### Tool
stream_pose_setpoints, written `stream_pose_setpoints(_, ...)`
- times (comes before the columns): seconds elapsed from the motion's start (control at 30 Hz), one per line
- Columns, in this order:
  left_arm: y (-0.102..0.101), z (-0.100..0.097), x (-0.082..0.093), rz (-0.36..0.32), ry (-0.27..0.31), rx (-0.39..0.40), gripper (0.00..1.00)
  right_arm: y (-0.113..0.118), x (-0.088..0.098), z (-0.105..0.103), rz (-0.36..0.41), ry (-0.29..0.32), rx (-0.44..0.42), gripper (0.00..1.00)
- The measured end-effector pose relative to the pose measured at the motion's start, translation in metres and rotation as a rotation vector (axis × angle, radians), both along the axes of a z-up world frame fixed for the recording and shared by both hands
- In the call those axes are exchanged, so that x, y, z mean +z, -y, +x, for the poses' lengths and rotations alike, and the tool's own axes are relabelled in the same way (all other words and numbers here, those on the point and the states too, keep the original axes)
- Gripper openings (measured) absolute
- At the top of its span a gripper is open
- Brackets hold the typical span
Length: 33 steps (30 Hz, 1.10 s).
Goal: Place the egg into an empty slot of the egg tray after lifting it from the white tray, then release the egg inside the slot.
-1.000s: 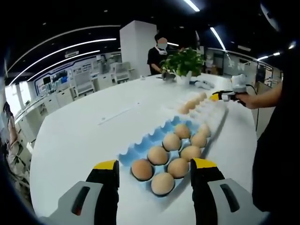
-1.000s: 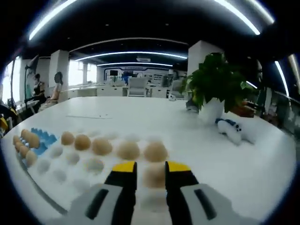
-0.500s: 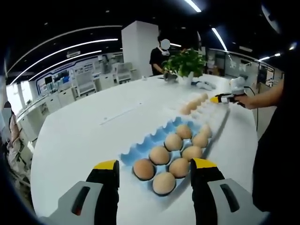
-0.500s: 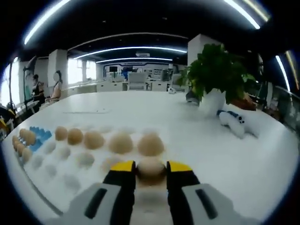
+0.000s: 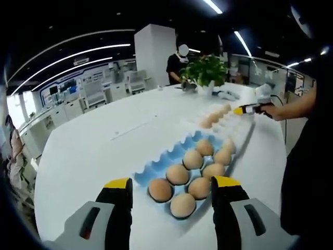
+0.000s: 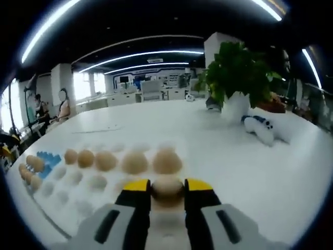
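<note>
On the white round table (image 5: 88, 151) lies a blue egg tray (image 5: 179, 164), seen in the left gripper view between and beyond the jaws of the left gripper (image 5: 171, 190). These jaws stand wide apart and hold nothing. The blue tray carries seven brown eggs at its near end, and its slots toward the far end are free. Just behind it lies the white tray (image 5: 234, 125), with a row of eggs along its far edge. At the far end of the white tray the right gripper (image 5: 244, 109) comes in from the right, held by a hand (image 5: 273, 110).

Between the yellow tips of the right gripper (image 6: 167, 186), in the right gripper view, sits one egg (image 6: 167, 186), and the jaws are closed narrow against its two sides. The egg is over the near part of the white tray (image 6: 83, 195); whether it is lifted free of its slot I cannot tell. A row of five other eggs lies just behind it on this tray. Far to the left the blue tray (image 6: 48, 159) shows with its eggs. A potted plant (image 6: 234, 83) stands on the table (image 6: 270, 177) to the right, and a small white object (image 6: 258, 127) lies beside it.
</note>
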<state>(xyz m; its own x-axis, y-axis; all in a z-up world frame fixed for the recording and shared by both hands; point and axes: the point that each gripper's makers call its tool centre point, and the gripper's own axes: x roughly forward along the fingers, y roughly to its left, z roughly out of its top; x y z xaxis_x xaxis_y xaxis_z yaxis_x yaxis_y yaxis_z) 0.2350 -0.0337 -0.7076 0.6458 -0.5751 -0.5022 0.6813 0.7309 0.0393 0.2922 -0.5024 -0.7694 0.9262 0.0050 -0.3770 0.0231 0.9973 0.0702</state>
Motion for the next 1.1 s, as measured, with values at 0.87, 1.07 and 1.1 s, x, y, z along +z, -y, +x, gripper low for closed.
stream_pose_setpoints(0.87, -0.001, -0.003, -0.003, 0.003, -0.006, 0.001, 0.61, -0.076, 0.035, -0.001, 0.032, 0.076, 0.186, 0.24)
stream_pose_setpoints(1.07, -0.001, -0.005, -0.003, 0.003, -0.006, 0.001, 0.61, -0.113, 0.046, 0.003, 0.062, 0.093, 0.276, 0.24)
stream_pose_setpoints(1.1, -0.002, -0.005, -0.003, 0.002, -0.006, 0.003, 0.61, -0.119, 0.047, 0.003, 0.055, 0.097, 0.289, 0.24)
